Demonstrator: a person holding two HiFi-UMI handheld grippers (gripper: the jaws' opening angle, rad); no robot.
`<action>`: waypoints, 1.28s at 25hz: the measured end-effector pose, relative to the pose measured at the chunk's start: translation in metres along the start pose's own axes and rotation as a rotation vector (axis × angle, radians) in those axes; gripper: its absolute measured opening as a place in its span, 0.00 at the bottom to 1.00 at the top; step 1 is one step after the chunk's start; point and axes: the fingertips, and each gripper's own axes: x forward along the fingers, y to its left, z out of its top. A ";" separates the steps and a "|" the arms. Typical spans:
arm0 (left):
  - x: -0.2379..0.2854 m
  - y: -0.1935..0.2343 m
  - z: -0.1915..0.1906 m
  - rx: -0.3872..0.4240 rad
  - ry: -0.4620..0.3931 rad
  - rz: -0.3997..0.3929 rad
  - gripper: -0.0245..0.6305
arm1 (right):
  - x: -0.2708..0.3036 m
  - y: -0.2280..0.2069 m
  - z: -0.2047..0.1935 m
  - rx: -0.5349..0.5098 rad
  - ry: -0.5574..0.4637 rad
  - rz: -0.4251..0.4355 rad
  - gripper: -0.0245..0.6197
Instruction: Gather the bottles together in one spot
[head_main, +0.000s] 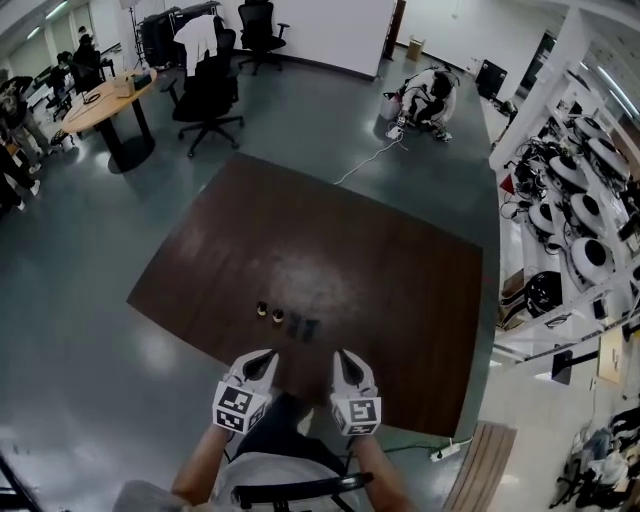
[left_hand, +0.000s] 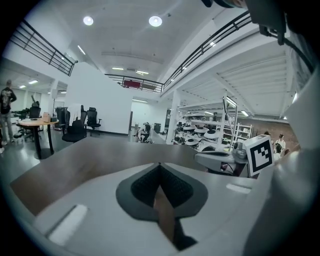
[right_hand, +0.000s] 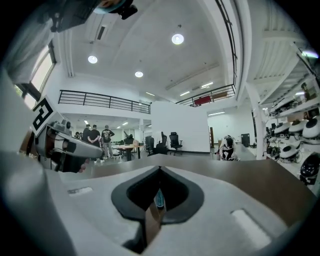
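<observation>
Several small bottles stand close together in a short row on the brown table (head_main: 400, 270), near its front edge. Two of them show light tops (head_main: 262, 309) (head_main: 278, 315); beside them are darker bottles (head_main: 304, 326). My left gripper (head_main: 268, 356) and right gripper (head_main: 341, 357) hover side by side just short of the row, apart from it. In the left gripper view the left gripper (left_hand: 160, 165) has its jaws together, nothing between them. The right gripper (right_hand: 160, 169) is likewise shut and empty. A bluish bit (right_hand: 159, 198), perhaps a bottle, shows through the slit below its tips.
Black office chairs (head_main: 208, 95) and a round wooden table (head_main: 108, 100) stand on the grey floor beyond. Shelves of white equipment (head_main: 570, 210) line the right side. A person crouches (head_main: 428, 100) at the far end. A power strip (head_main: 447, 452) and a bench (head_main: 487, 465) lie at the near right.
</observation>
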 end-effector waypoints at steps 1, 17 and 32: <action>-0.003 -0.001 0.004 0.003 -0.005 -0.003 0.04 | -0.003 0.002 0.003 0.003 0.000 -0.001 0.04; -0.033 0.001 0.029 0.085 0.005 -0.119 0.04 | -0.030 0.038 0.037 0.083 -0.054 -0.118 0.04; -0.052 0.043 0.042 0.102 -0.013 -0.165 0.04 | -0.037 0.066 0.043 0.069 -0.052 -0.234 0.04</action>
